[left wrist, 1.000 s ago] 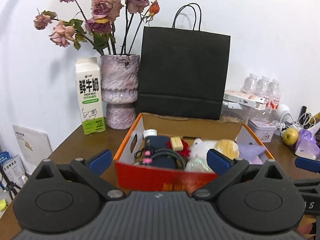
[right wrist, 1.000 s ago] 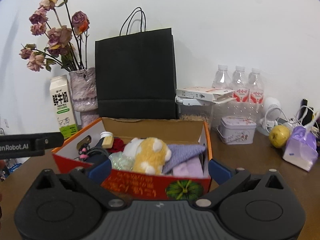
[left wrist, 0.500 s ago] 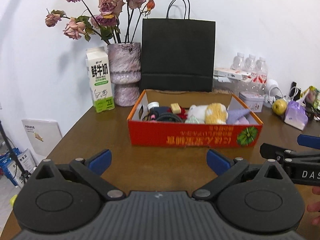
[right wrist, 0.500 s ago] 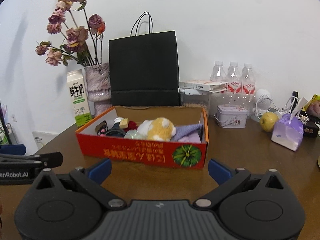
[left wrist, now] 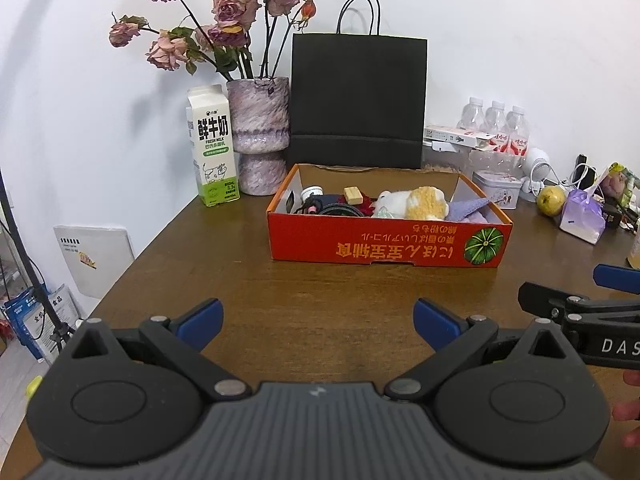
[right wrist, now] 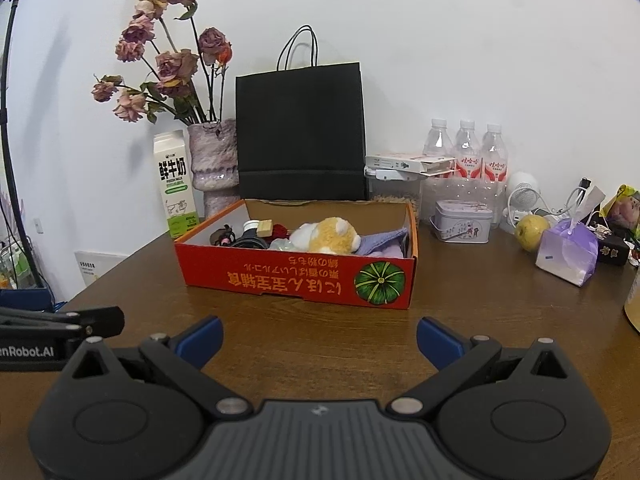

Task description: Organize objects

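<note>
A red cardboard box (left wrist: 384, 244) (right wrist: 296, 280) stands on the brown table, well ahead of both grippers. It holds a white-and-yellow plush toy (left wrist: 416, 202) (right wrist: 330, 234), purple cloth (left wrist: 466, 210), a black cable (left wrist: 340, 210), a small wooden block (left wrist: 352, 193) and a white-capped bottle (left wrist: 312, 191). My left gripper (left wrist: 318, 322) is open and empty above the near table. My right gripper (right wrist: 318, 338) is open and empty too; it shows at the right edge of the left wrist view (left wrist: 580, 300).
Behind the box stand a black paper bag (left wrist: 356, 100), a vase of dried roses (left wrist: 258, 132) and a milk carton (left wrist: 212, 150). To the right are water bottles (right wrist: 466, 156), a tin (right wrist: 462, 222), a yellow fruit (right wrist: 530, 232) and a purple pouch (right wrist: 568, 250).
Both grippers have pulled back from the box toward the near table edge. The box now looks smaller and farther away. Both stay open and empty.
</note>
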A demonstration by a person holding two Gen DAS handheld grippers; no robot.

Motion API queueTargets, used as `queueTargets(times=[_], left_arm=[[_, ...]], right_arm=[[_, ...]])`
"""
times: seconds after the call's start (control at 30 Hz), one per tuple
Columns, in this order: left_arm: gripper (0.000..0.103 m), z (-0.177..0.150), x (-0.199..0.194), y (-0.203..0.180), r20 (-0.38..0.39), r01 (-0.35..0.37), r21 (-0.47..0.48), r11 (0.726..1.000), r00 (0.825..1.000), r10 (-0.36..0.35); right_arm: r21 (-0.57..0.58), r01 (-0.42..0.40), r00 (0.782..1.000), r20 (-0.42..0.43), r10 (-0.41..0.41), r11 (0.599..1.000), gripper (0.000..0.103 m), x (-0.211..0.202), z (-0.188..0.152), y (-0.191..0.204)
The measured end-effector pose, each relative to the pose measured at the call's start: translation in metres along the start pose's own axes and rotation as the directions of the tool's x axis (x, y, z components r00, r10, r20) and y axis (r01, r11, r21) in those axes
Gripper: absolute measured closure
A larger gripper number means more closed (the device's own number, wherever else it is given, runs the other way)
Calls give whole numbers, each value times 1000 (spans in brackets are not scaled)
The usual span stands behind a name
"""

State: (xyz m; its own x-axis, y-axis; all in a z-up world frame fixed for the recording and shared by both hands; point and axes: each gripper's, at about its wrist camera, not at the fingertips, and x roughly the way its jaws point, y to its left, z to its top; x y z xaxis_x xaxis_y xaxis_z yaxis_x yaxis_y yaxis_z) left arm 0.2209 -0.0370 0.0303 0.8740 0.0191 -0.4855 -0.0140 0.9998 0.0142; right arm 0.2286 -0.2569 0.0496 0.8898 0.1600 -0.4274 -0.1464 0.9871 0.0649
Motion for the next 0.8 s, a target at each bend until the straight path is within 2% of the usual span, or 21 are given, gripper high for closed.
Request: queueTargets(times=[0.8], left_arm=[[0, -7, -7, 1, -9, 5, -5, 1000, 1000, -5]], right_arm=[[-2, 2, 1000, 2, -2, 1000, 0, -6, -2, 2]])
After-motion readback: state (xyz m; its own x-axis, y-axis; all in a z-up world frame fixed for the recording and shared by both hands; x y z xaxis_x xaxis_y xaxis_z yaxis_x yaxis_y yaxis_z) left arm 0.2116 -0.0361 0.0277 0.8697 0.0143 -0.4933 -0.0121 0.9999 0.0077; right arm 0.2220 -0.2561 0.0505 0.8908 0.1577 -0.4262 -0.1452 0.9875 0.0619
